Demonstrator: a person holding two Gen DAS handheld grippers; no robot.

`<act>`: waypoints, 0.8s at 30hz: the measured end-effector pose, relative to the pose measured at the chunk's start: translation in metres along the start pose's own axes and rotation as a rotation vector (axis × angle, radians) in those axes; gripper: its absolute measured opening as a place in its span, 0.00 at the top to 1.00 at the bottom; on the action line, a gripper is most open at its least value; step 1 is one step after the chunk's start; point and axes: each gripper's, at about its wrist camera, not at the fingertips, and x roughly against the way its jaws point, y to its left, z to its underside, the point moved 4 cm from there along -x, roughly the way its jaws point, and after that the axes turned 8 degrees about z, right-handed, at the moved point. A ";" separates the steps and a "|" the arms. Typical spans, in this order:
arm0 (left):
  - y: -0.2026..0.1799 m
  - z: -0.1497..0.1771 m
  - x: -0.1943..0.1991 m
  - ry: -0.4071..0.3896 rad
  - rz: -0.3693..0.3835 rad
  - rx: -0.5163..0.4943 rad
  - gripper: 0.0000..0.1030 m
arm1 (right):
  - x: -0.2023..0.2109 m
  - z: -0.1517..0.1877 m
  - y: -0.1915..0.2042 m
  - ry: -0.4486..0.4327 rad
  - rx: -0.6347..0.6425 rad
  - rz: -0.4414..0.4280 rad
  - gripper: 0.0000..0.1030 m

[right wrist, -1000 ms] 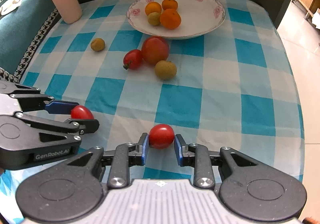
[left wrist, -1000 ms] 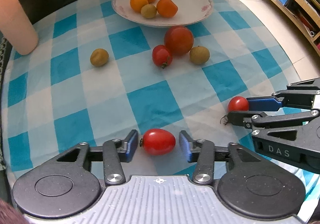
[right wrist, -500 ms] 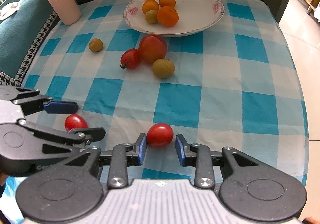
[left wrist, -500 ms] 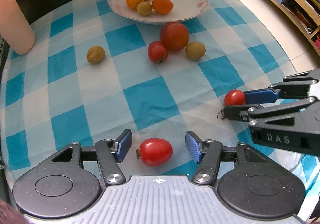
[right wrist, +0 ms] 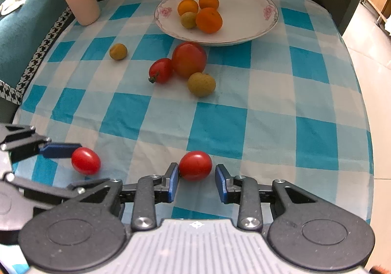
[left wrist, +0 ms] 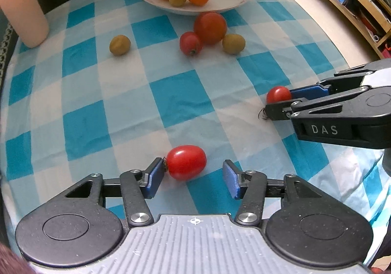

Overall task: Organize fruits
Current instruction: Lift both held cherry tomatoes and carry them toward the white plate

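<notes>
Left gripper [left wrist: 193, 175] jaws apart, just been closing; cherry tomato [left wrist: 186, 162] between them at lower centre, touching the left pad only. Right gripper [right wrist: 196, 182] jaws apart around a second cherry tomato [right wrist: 195, 165], left pad touching, gap at the right. Plate [right wrist: 254, 29] with oranges, upper centre.

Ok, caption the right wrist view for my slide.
Right gripper straddles a cherry tomato on the checked cloth; plate of fruit beyond.
</notes>
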 end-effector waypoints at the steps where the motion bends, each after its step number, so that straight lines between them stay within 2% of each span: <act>1: 0.000 0.001 0.000 -0.001 -0.006 0.000 0.45 | 0.000 0.000 0.000 -0.001 0.001 -0.001 0.58; 8: 0.002 -0.003 0.003 -0.022 -0.023 0.017 0.56 | 0.004 0.000 -0.003 -0.012 -0.017 -0.002 0.58; 24: 0.004 -0.024 0.009 -0.062 0.023 0.043 0.56 | 0.013 -0.009 -0.007 -0.060 -0.031 -0.029 0.63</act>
